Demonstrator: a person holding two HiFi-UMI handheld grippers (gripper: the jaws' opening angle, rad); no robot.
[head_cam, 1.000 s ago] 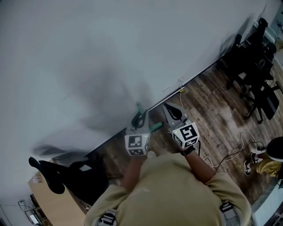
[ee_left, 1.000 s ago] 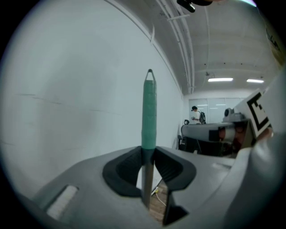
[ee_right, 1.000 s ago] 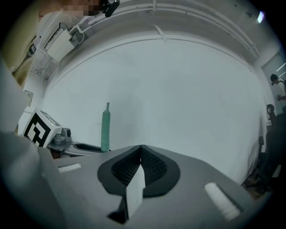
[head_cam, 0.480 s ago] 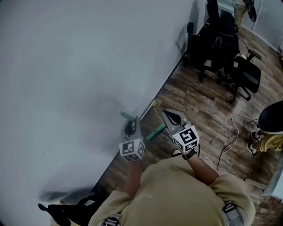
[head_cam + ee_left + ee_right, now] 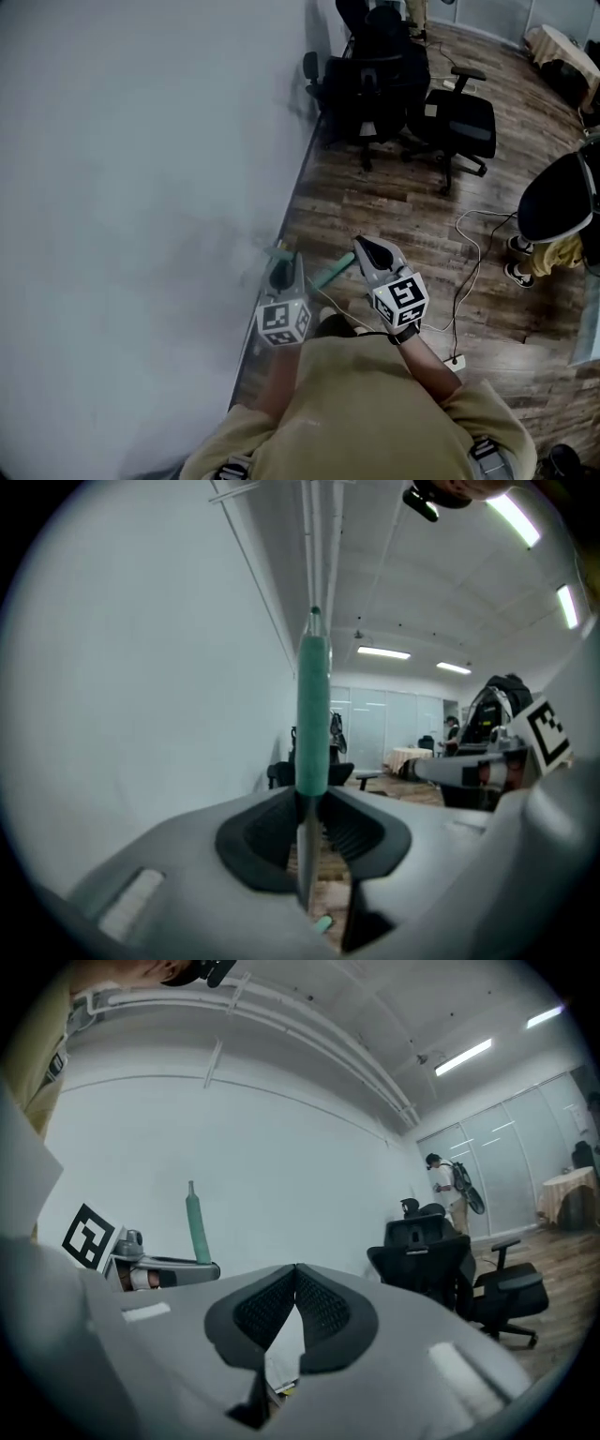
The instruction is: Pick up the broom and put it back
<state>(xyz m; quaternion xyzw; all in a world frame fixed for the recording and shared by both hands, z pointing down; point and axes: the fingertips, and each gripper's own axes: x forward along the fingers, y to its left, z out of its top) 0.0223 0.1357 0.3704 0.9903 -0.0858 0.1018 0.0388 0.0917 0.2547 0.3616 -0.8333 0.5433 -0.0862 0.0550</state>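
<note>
Since the earlier frames the whole scene had swung round. The white wall [image 5: 131, 187] filled the left side of the head view and the wooden floor [image 5: 403, 216] ran along its foot. The black office chairs [image 5: 394, 84], which stood at the right edge before, had come to the upper middle, and the dark things at the lower left were gone from view. From this I judged that the person was carrying the broom along the wall toward its place: the picking up was done, the putting back not yet. The left hand-held gripper [image 5: 281, 261] remained closed on the broom [image 5: 311, 696], its pads pressing the thin shaft just below the green grip, which stood upright. The right hand-held gripper [image 5: 362, 244] was just beside it, its jaws together with nothing between them. A white cable [image 5: 473, 248] lay on the floor to the right, perhaps a thing to step around.
</note>
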